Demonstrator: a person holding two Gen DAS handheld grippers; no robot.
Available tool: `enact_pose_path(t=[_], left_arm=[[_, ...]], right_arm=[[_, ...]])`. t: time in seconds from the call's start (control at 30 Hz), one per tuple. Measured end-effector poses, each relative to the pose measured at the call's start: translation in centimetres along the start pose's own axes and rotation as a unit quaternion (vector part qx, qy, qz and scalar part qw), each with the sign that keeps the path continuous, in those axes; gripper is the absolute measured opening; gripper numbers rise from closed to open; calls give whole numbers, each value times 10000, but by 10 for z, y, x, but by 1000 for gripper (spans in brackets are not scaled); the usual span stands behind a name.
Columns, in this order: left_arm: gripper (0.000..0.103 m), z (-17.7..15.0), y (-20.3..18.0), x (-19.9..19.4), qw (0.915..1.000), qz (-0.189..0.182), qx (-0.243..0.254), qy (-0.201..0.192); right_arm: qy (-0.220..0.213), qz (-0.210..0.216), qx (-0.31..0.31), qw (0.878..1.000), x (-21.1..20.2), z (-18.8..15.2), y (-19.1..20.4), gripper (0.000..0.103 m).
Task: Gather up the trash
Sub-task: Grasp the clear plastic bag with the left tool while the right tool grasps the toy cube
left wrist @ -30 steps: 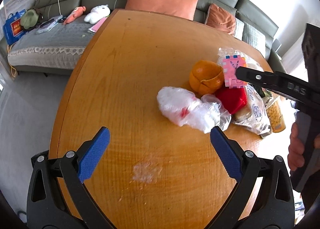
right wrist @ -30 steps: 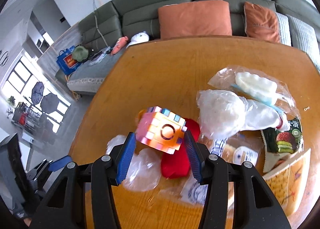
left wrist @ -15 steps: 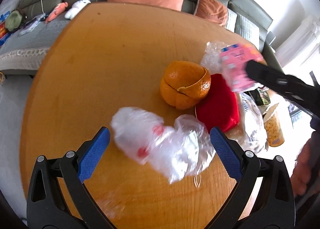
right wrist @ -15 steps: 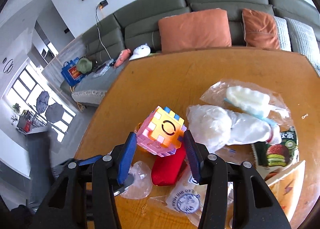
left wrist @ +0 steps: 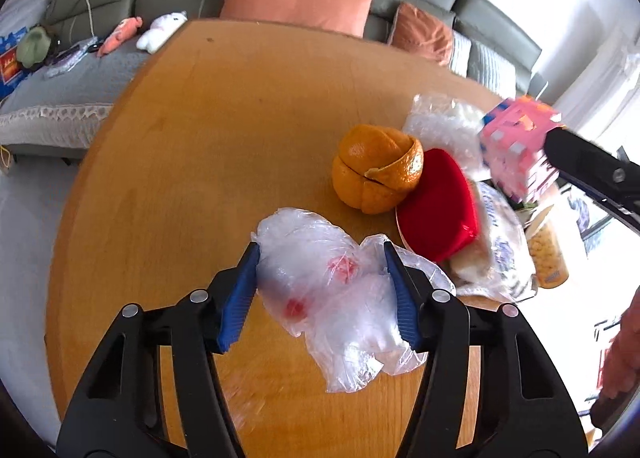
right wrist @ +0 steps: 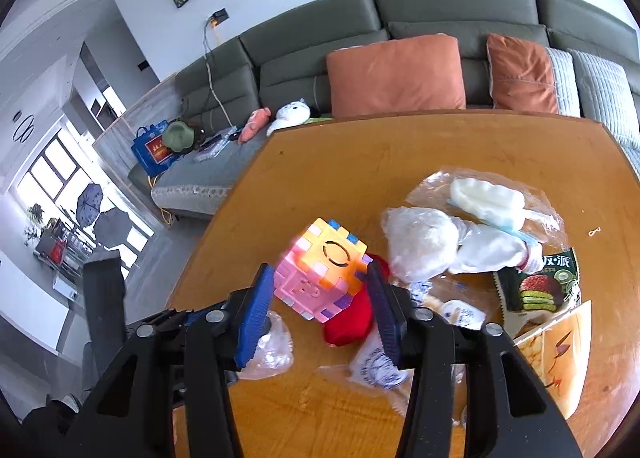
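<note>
While a crumpled clear plastic bag [left wrist: 320, 290] lies on the wooden table [left wrist: 208, 146], it is flanked by the left gripper [left wrist: 322, 290], whose jaws have just been closing and now press its sides. Raised above the table, a pink and orange foam cube [right wrist: 320, 270] is pinched by the right gripper [right wrist: 320, 306], whose jaws have likewise just narrowed.

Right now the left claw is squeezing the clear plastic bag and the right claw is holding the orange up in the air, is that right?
Not quite. The right claw is holding the colourful puzzle cube, not the orange. The left wrist view shows the orange sitting on the table, and the right wrist view shows the cube between the blue pads. The left claw does squeeze the clear plastic bag.
</note>
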State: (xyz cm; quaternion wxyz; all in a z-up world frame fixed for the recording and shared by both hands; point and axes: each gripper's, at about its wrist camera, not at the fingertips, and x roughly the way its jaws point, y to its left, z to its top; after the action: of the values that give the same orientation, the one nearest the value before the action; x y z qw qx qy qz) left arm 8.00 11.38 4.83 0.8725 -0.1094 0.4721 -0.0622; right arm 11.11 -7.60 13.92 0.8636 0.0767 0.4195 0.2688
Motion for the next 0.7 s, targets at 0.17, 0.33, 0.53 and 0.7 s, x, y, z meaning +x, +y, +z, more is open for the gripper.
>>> enact_pose_path(t=[0.17, 0.33, 0.53, 0.7], left_arm=[[58, -9, 19, -19, 9998, 112, -152, -95], [58, -22, 34, -22, 9994, 172, -291, -53], [58, -39, 52, -21, 9987, 256, -436, 85], [58, -45, 66, -37, 9982, 281, -527, -24]], right_arm=[[292, -58, -24, 9996, 7, -13, 21, 10], [645, -49, -15, 9979, 19, -33, 28, 14], [747, 13, -203, 9970, 39, -42, 50, 54], [997, -92, -496, 9937, 76, -43, 66, 54]])
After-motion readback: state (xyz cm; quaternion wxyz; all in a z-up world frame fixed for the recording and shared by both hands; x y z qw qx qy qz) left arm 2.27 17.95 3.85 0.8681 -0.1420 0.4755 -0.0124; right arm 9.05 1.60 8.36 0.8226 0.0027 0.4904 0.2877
